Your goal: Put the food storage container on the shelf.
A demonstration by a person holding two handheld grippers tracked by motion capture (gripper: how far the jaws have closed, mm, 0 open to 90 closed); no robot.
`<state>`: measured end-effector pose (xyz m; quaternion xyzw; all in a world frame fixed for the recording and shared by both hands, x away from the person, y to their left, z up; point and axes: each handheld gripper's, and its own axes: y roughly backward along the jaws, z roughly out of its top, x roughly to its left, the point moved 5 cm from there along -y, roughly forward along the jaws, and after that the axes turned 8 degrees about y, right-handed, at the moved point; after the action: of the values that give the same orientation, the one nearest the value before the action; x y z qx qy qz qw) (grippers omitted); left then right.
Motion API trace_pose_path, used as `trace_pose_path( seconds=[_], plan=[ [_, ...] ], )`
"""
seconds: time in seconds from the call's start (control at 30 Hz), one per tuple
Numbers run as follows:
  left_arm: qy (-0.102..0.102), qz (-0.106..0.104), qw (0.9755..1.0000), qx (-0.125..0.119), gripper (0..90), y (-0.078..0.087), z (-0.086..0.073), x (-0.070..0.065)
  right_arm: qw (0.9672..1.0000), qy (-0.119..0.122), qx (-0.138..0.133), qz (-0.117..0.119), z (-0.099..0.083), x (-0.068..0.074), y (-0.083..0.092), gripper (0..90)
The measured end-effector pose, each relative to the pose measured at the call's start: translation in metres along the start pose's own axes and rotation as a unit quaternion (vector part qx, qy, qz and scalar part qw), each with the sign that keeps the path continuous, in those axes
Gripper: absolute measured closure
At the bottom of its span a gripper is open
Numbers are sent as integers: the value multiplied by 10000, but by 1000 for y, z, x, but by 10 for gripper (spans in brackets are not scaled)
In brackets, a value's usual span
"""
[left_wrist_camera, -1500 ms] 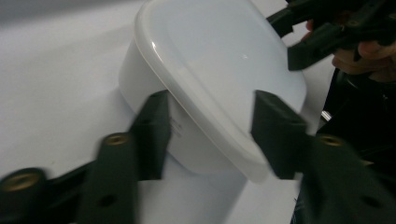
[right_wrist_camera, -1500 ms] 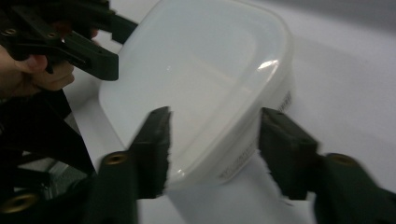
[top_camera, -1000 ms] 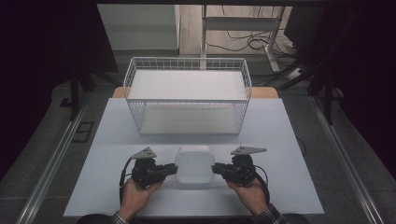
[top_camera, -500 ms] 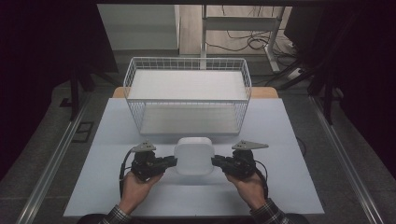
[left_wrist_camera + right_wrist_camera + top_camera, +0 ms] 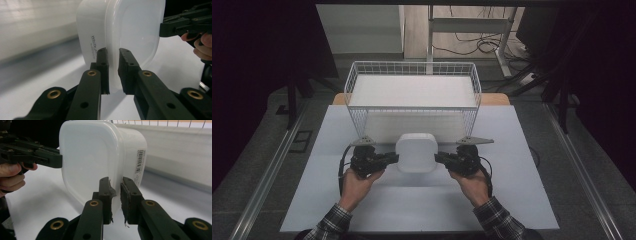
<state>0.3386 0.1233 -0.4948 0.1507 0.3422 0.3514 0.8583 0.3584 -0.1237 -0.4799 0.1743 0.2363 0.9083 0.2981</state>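
Two grips: I have both grippers clamped on one white plastic container (image 5: 415, 152), one on each side rim.
Left gripper (image 5: 114, 53): jaws nearly closed, pinching the lip of the container between the pads; the tub's printed side faces away toward the basket.
Right gripper (image 5: 115, 182): same narrow pinch on the opposite lip, barcode label visible on the tub wall beyond my jaws.
Container position: held between my two hands over the white table (image 5: 522, 200), just in front of the wire basket (image 5: 412, 67), apparently lifted clear of the surface.
Step in hand: I judge this as the carry toward the basket, with the tub level between the grippers.
Next move: I need to raise it above the basket's near rim, moving both hands together so neither lip slips, then lower it inside before opening the jaws.
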Motion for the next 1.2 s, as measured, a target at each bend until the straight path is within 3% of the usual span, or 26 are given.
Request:
trace_pose_path(
  seconds=[0.37,0.6,0.87,1.2],
  plan=[
    [-124,186,9997,-141,792,-9,33,17,9999,44,-94,-119,24,-19,-18,781],
    [-68,276,9995,-135,789,-21,47,29,9997,-27,-116,-233,34,-38,-36,775],
    [56,361,9993,-106,786,-32,49,44,9994,-123,-60,-317,34,-47,-51,769],
    [266,386,9989,-21,781,-41,43,53,9992,-192,74,-335,29,-52,-62,765]
  ],
)
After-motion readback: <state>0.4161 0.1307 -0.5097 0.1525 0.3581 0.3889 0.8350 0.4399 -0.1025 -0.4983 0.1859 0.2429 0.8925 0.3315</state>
